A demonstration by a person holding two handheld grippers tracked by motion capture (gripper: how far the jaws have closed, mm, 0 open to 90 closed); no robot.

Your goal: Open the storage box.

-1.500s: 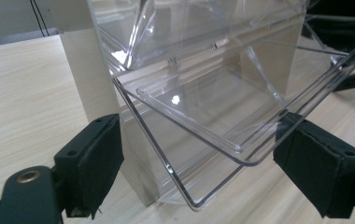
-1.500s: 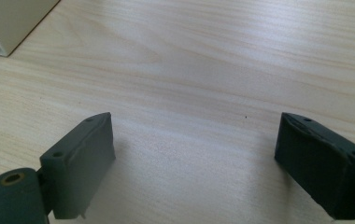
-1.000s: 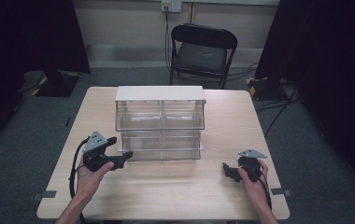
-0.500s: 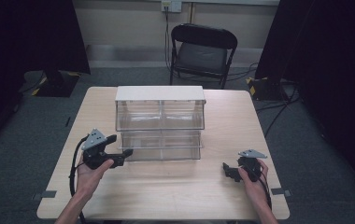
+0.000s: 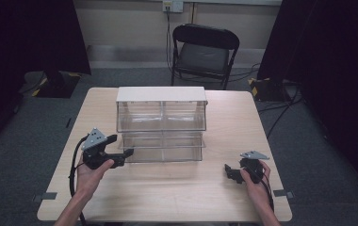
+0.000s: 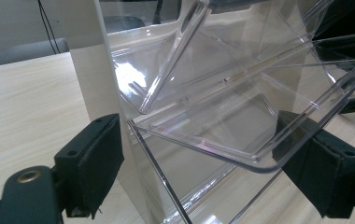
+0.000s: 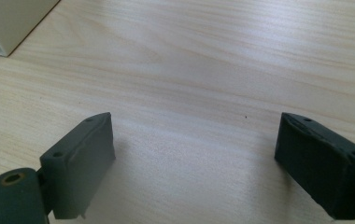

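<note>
One clear drawer unit, two tiers. Left gripper spread around lower drawer corner. Right gripper spread, over bare table. One chair behind.

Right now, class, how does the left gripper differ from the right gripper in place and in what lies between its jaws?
The left gripper is at the clear drawer cabinet, jaws straddling its tilted lower bin; the right gripper sits apart from it, with bare table between its jaws. Both are open and each held in a hand.
</note>
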